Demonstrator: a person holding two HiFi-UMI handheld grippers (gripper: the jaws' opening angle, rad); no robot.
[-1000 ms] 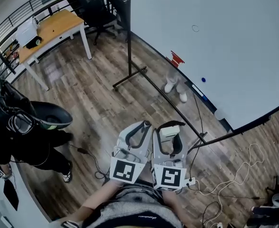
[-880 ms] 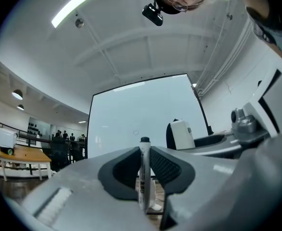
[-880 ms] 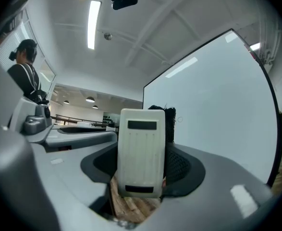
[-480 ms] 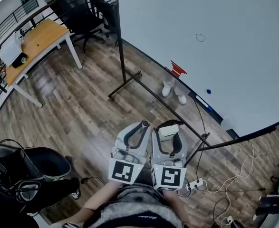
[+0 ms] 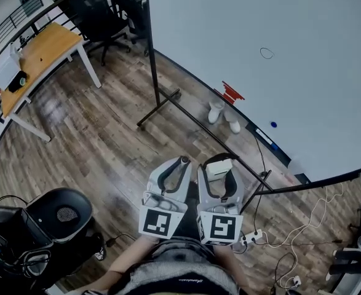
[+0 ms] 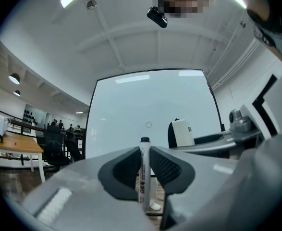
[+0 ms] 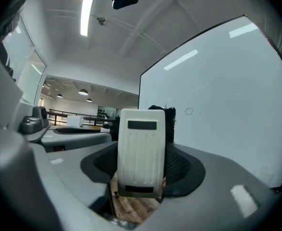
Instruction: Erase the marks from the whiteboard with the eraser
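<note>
**Eraser** (image 7: 141,143): one. Cream plastic back with shallow ribs and two dark slots, dark felt behind. It stands upright in the right gripper (image 7: 141,159), whose jaws are closed against its two sides. It is held low in front of the person, well apart from the board.

**Whiteboard** (image 5: 291,54): one, on a dark floor stand.

**Mark** (image 5: 266,53): one small drawn circle, seen in all three views.

**Left gripper** (image 6: 144,155): jaws shut tight on one marker (image 6: 143,189), which has a white barrel and a dark cap and stands upright.

**Head view only:**
- one blue dot (image 5: 273,125) low on the board
- one red patch (image 5: 232,93) at the board's lower edge
- two white shoes (image 5: 224,117) beneath the board
- one wooden-topped surface (image 5: 42,51)
- one black chair (image 5: 100,14)
- wood-plank floor (image 5: 106,140)

**Gripper views only:** the contact of the jaws with eraser and marker.
</note>
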